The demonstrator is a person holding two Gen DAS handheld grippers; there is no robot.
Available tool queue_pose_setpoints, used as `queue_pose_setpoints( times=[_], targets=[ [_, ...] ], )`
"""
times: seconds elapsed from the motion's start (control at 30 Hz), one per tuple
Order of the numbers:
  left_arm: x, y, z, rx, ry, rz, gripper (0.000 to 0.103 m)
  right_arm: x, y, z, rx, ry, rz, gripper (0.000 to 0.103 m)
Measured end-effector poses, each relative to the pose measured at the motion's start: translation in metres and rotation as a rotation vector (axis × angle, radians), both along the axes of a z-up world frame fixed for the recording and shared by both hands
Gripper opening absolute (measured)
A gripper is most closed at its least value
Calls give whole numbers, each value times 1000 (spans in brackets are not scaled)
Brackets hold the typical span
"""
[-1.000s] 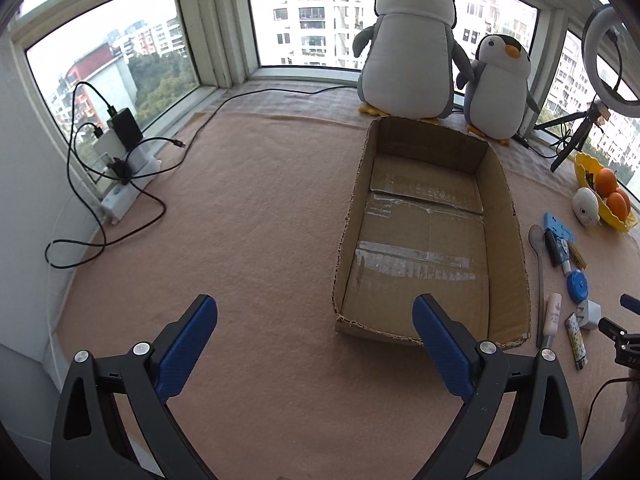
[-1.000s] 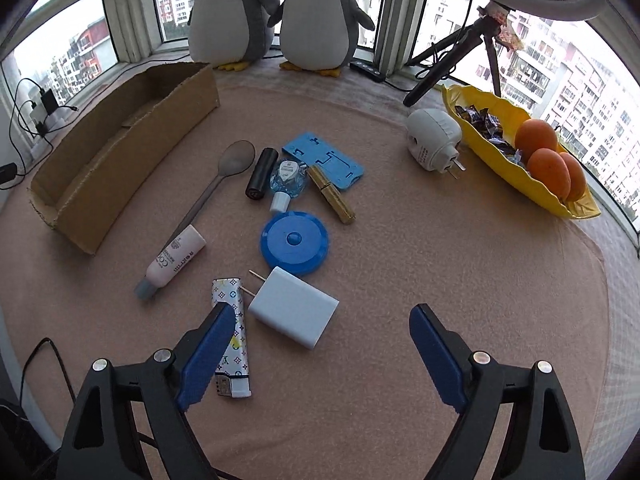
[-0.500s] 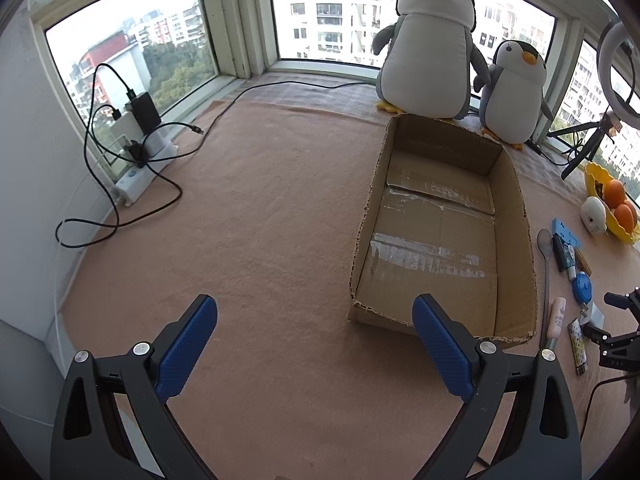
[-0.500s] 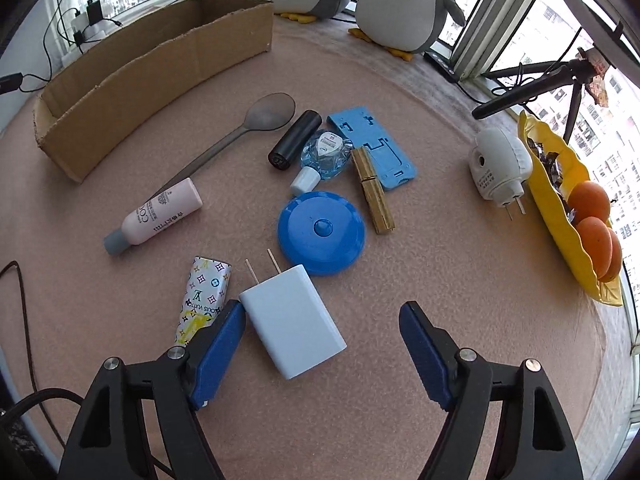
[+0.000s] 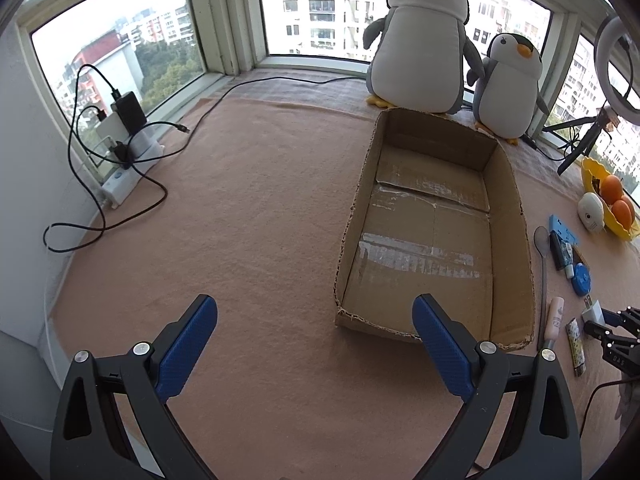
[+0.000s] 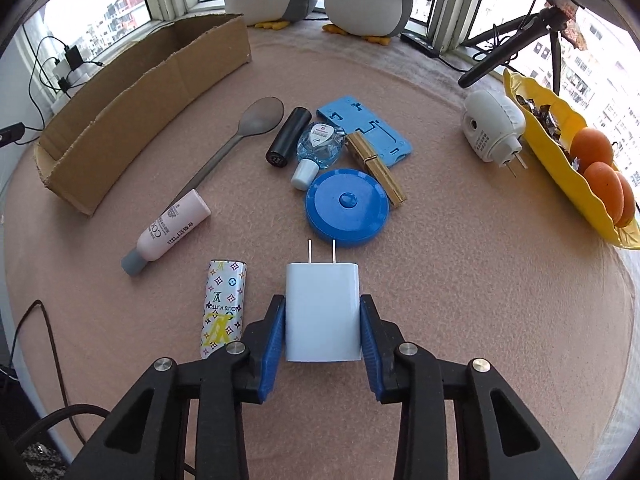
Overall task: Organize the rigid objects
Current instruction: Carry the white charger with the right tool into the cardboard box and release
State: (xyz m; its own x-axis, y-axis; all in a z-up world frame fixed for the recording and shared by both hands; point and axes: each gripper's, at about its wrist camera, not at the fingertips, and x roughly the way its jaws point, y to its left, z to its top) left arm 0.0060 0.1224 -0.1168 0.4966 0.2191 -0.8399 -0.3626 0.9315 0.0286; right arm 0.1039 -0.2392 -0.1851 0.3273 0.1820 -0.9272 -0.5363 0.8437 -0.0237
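Right gripper (image 6: 323, 330) clamped the white charger (image 6: 322, 312) on the tabletop, prongs pointing away. Cardboard box (image 6: 132, 108) lay up-left of it, long axis running away. Left gripper (image 5: 314, 344) open, idle beside box.

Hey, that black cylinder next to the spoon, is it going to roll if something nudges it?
Probably. The black cylinder lies on its side and looks smooth and round, so a sideways nudge would likely roll it. The spoon and the clear bottle flank it closely and may stop it. The fuzzy mat should slow it too.
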Motion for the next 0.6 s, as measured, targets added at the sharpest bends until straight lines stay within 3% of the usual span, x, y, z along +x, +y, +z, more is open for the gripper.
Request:
queue_pose_setpoints(
  times=[0.13,0.33,0.6],
  targets=[
    [9,1,-1,1,-11,-14,98,-10,-5,10,32,-24,-49,32],
    [27,3,-11,-10,5,-45,86,-15,-6,27,71,-70,-115,32],
    [48,11,-30,-17,28,-59,72,-20,29,68,142,-140,-91,32]
  ],
)
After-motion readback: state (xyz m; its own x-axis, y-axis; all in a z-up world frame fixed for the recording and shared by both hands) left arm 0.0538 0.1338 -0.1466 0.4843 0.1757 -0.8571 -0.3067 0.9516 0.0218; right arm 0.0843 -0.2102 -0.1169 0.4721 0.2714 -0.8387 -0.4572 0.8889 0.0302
